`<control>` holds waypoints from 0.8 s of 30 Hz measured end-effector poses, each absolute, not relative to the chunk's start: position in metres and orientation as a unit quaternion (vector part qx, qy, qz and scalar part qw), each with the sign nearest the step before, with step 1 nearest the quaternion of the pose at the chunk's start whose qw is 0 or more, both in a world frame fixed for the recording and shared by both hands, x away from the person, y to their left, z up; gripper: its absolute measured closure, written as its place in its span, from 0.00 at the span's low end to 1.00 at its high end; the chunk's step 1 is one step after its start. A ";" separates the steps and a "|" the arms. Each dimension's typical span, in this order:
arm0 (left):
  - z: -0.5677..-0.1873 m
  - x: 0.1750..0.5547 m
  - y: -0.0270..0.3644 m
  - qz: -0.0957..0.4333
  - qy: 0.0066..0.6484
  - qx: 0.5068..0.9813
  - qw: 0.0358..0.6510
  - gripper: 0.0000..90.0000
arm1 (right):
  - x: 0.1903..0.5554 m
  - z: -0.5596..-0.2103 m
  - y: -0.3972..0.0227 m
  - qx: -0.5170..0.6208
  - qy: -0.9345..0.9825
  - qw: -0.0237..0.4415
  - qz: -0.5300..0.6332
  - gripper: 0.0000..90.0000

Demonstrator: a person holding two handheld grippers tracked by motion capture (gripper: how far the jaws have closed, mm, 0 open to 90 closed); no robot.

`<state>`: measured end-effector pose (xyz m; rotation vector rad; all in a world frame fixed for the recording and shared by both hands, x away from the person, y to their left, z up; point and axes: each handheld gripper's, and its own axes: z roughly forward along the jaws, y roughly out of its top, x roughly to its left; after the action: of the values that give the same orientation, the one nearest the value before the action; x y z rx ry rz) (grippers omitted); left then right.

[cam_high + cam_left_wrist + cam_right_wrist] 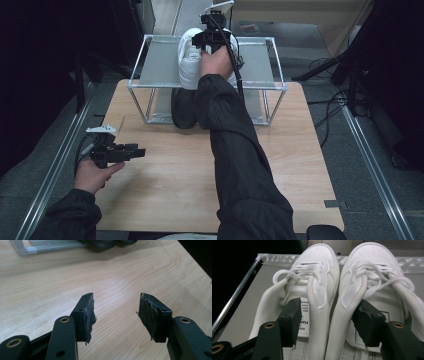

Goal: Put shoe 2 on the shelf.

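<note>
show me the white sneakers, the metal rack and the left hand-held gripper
white sneakers (322, 272): right gripper view, left shoe's laces.
metal rack (160, 62): high view, bare top shelf.
left hand-held gripper (116, 312): left gripper view, midway between its tips.

The only print stands on the white insole label inside the left white sneaker (312, 290) in the right gripper view. A few black letters run sideways there, seemingly "HUA", with smaller lines beside them too tiny to read. The right white sneaker (372, 277) bears a black-outlined label, unreadable.
</note>
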<state>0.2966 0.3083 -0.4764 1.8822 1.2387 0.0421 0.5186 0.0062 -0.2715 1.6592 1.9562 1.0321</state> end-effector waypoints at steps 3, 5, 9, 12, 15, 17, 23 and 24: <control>-0.476 0.296 0.307 0.017 0.494 0.760 0.422 0.51 | 0.516 -0.271 0.004 0.579 0.706 0.186 0.363 0.45; -0.476 0.296 0.307 0.018 0.493 0.761 0.421 0.51 | 0.514 -0.270 0.003 0.569 0.714 0.187 0.362 0.44; -0.477 0.297 0.306 0.018 0.492 0.763 0.419 0.51 | 0.511 -0.266 0.001 0.559 0.723 0.176 0.367 0.42; -0.477 0.298 0.306 0.018 0.491 0.764 0.418 0.50 | 0.506 -0.263 -0.002 0.554 0.725 0.173 0.370 0.42; -0.478 0.298 0.305 0.017 0.489 0.767 0.415 0.50 | 0.501 -0.262 -0.006 0.547 0.729 0.166 0.378 0.42; -0.477 0.298 0.305 0.014 0.486 0.769 0.415 0.50 | 0.496 -0.261 -0.007 0.538 0.731 0.167 0.385 0.43; -0.477 0.300 0.302 0.018 0.484 0.771 0.415 0.50 | 0.480 -0.259 -0.010 0.511 0.744 0.166 0.397 0.44; -0.477 0.300 0.302 0.018 0.482 0.773 0.413 0.50 | 0.477 -0.258 -0.011 0.510 0.745 0.163 0.398 0.44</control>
<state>0.3004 0.3023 -0.4769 1.9439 1.2110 0.0441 0.4774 -0.0108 -0.2576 1.4535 2.1257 1.1353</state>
